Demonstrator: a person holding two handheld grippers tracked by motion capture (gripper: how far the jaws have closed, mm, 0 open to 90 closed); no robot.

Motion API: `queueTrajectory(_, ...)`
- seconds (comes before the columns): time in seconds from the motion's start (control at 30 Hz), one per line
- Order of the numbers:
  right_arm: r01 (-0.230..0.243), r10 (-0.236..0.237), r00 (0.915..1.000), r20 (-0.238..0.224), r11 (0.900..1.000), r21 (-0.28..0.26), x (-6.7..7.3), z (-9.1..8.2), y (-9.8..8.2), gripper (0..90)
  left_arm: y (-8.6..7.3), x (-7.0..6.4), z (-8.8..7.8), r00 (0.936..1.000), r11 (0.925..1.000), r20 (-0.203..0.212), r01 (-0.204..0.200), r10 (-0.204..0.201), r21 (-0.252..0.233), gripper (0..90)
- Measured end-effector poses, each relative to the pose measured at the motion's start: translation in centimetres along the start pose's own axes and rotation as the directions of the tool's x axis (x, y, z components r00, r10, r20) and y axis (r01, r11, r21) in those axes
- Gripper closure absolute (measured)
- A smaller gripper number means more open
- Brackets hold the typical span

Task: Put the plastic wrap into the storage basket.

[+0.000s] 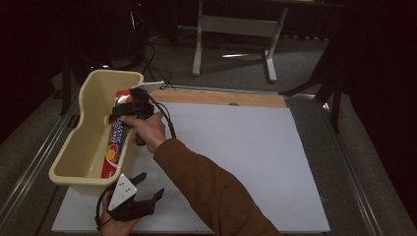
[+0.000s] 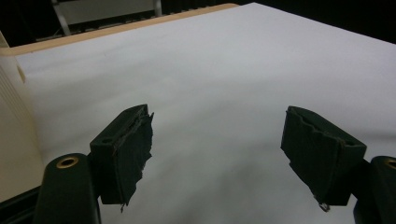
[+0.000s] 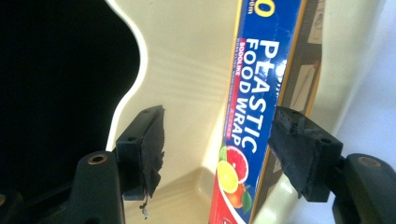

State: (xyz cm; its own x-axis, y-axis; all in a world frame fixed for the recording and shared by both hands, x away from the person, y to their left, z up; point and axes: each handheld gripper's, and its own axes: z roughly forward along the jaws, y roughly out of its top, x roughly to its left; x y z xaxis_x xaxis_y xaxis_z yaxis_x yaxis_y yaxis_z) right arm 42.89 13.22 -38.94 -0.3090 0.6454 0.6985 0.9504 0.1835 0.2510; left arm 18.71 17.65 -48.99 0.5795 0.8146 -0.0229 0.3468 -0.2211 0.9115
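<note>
Glossy printed cardboard wrap box (image 3: 250,116) in smooth plastic tub (image 1: 88,128).

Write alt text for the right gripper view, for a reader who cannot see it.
A long blue cardboard box of plastic food wrap lies inside a cream plastic tub, along its wall. The right tool hangs over it with its two black jaws apart; the box runs between them, close to one jaw, with a clear gap to the other. A white table surface shows beyond the tub.

The plastic wrap box (image 3: 250,112), lying in the cream tub (image 3: 187,60) along its wall nearest the table's middle, reads "PLASTIC FOOD WRAP" in white on blue. Smaller red lettering beside it and a yellow "0" are partly legible.
</note>
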Motion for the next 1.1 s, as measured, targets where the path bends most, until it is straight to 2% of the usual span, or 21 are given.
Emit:
queueTrajectory(0.07, 0.054, -0.054, 0.9986, -0.003, 0.999, -0.004, 0.0, -0.4, -0.3, 34.1, 0.0, 0.0, 0.0, 1.0000, 1.0000, 0.000, 0.001, -0.001, 0.000, 24.4)
queueTrajectory(0.1, 0.095, -0.095, 0.9955, 0.007, 0.995, -0.007, 0.0, -0.6, -0.5, 33.2, 0.0, 0.0, 0.1, 1.0000, 1.0000, 0.000, 0.000, 0.000, 0.000, 24.4)
queueTrajectory(0.17, 0.191, -0.190, 0.9812, 0.034, 0.981, -0.031, 0.1, -1.1, -1.0, 33.8, 0.0, 0.0, 0.1, 1.0000, 1.0000, -0.001, 0.000, 0.000, 0.001, 24.4)
queueTrajectory(0.23, 0.278, -0.276, 0.9601, 0.043, 0.960, -0.040, 0.1, -1.7, -1.6, 34.6, 0.0, 0.0, 0.1, 1.0000, 1.0000, -0.001, 0.001, -0.001, 0.001, 24.4)
queueTrajectory(0.33, 0.375, -0.372, 0.9261, 0.061, 0.926, -0.049, -0.1, -2.6, -2.5, 38.0, 0.0, 0.0, 0.1, 1.0000, 1.0000, -0.003, 0.002, -0.002, -0.001, 24.4)
queueTrajectory(0.43, 0.438, -0.432, 0.8984, 0.079, 0.896, -0.078, -0.7, -3.7, -3.1, 35.6, 0.0, 0.0, 0.0, 1.0000, 1.0000, -0.005, 0.001, -0.001, -0.001, 24.4)
queueTrajectory(0.53, 0.501, -0.494, 0.8645, 0.094, 0.860, -0.095, -1.5, -4.9, -3.7, 31.8, 0.0, 0.0, 0.0, 1.0000, 1.0000, -0.005, 0.003, -0.003, -0.002, 24.3)
queueTrajectory(0.6, 0.532, -0.524, 0.8455, 0.105, 0.842, -0.090, -2.2, -5.6, -4.1, 30.3, 0.0, -0.1, 0.0, 1.0000, 1.0000, -0.005, 0.005, -0.005, -0.004, 24.3)
queueTrajectory(0.63, 0.552, -0.544, 0.8330, 0.103, 0.829, -0.092, -2.6, -6.0, -4.4, 29.2, 0.0, -0.1, 0.0, 1.0000, 1.0000, -0.005, 0.004, -0.004, -0.003, 24.3)
queueTrajectory(0.7, 0.573, -0.564, 0.8191, 0.106, 0.815, -0.091, -3.2, -6.6, -4.8, 28.5, 0.0, 0.0, 0.0, 1.0000, 1.0000, -0.006, 0.003, -0.003, -0.004, 24.2)
queueTrajectory(0.77, 0.584, -0.573, 0.8108, 0.118, 0.806, -0.095, -4.0, -7.3, -5.3, 28.5, 0.0, 0.0, 0.0, 1.0000, 1.0000, -0.005, 0.006, -0.006, -0.005, 24.2)
queueTrajectory(0.87, 0.591, -0.578, 0.8065, 0.122, 0.798, -0.119, -5.4, -8.4, -6.2, 28.7, 0.1, -0.1, 0.0, 1.0000, 1.0000, -0.005, 0.007, -0.007, -0.006, 24.1)
queueTrajectory(0.9, 0.589, -0.575, 0.8077, 0.129, 0.798, -0.126, -5.9, -8.8, -6.6, 28.8, 0.1, -0.1, 0.0, 1.0000, 1.0000, -0.005, 0.007, -0.007, -0.006, 24.1)
queueTrajectory(1.0, 0.618, -0.600, 0.7851, 0.154, 0.774, -0.138, -7.7, -10.2, -7.8, 28.8, 0.1, -0.1, 0.1, 1.0000, 0.9999, -0.003, 0.008, -0.008, -0.006, 24.1)
queueTrajectory(1.03, 0.631, -0.609, 0.7746, 0.170, 0.763, -0.142, -8.4, -10.7, -8.4, 28.8, 0.1, -0.1, 0.1, 1.0000, 1.0000, -0.002, 0.006, -0.006, -0.006, 24.2)
queueTrajectory(1.07, 0.634, -0.611, 0.7719, 0.177, 0.760, -0.144, -8.8, -11.1, -8.7, 28.8, 0.1, -0.1, 0.1, 1.0000, 1.0000, -0.001, 0.006, -0.006, -0.004, 24.1)
queueTrajectory(1.1, 0.643, -0.617, 0.7642, 0.189, 0.752, -0.147, -9.5, -11.6, -9.1, 28.7, 0.1, -0.1, 0.1, 1.0000, 1.0000, -0.001, 0.004, -0.004, -0.002, 24.1)
